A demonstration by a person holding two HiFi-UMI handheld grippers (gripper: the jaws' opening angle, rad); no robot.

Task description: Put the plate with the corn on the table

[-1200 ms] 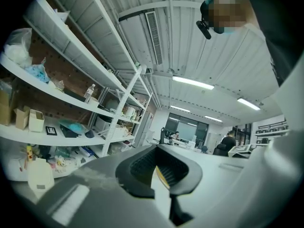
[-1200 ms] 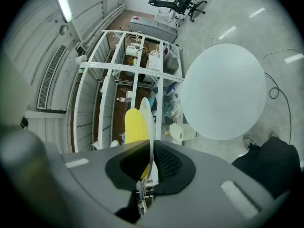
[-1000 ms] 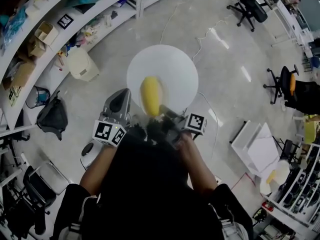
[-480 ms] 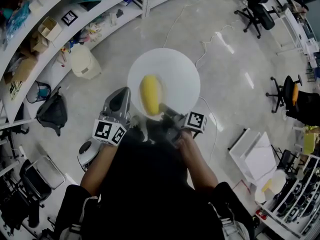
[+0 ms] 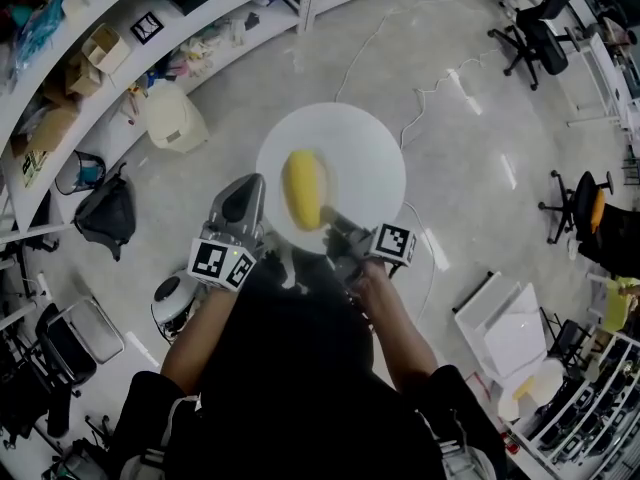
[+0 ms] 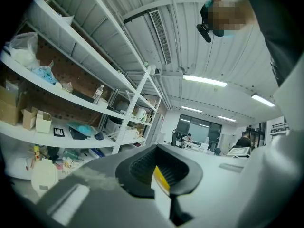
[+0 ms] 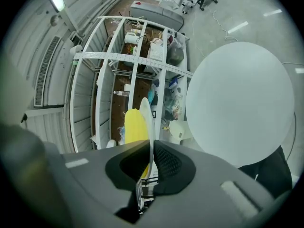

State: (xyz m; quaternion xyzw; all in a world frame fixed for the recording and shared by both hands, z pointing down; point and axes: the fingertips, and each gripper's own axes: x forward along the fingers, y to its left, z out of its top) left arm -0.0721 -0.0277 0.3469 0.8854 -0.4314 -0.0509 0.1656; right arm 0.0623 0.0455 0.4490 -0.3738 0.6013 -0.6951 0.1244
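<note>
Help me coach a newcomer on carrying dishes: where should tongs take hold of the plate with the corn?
Grip the plate by its thin near rim, coming in level from the person's side, one jaw above, one below. It is flat and wide with the corn lying mid-plate, so only the rim fits. The left tongs and right tongs both clamp there.

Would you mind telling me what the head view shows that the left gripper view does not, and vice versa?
Only the head view shows the whole round plate with the corn lying on it, the left gripper and right gripper together at its near rim, and the floor with office chairs and a white bin. Only the left gripper view shows the lit ceiling lights and, close up, its own jaws shut on the plate's rim. Both show the shelving, the plate and some of the corn.
</note>
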